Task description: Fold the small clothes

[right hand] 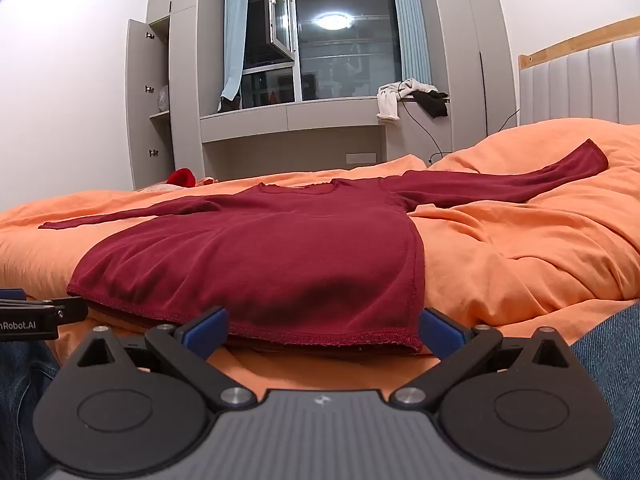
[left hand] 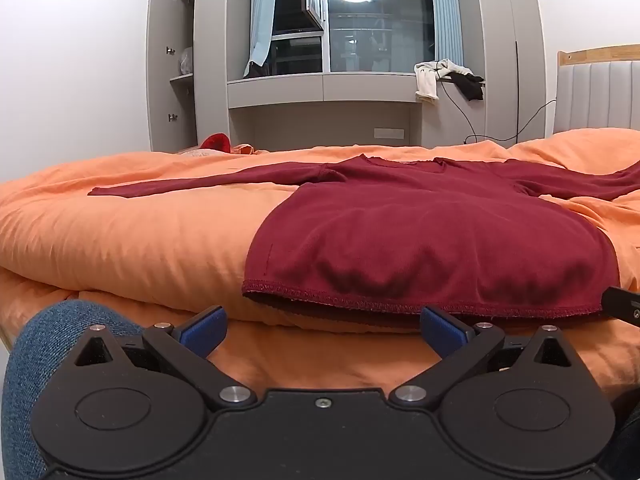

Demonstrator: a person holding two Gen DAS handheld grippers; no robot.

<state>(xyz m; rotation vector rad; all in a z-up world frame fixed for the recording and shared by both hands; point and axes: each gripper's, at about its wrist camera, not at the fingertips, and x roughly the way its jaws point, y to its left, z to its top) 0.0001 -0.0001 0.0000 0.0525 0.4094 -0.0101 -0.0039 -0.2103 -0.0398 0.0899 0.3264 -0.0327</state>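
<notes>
A dark red long-sleeved top [left hand: 420, 232] lies flat on the orange bed cover [left hand: 132, 232], both sleeves spread out, hem towards me. It also shows in the right wrist view [right hand: 260, 256]. My left gripper [left hand: 322, 330] is open and empty, just short of the hem's left part. My right gripper [right hand: 322, 330] is open and empty, just short of the hem's right corner. The right gripper's tip shows at the right edge of the left wrist view [left hand: 622, 304]; the left gripper shows at the left edge of the right wrist view [right hand: 36, 316].
A grey window unit with a ledge [left hand: 320, 88] stands behind the bed, with white and black clothes [left hand: 444, 76] and a cable on it. An open cupboard [left hand: 172, 60] is at the left, a padded headboard [right hand: 580, 80] at the right. A red item [left hand: 216, 142] lies at the far bed edge. My denim knees flank the grippers.
</notes>
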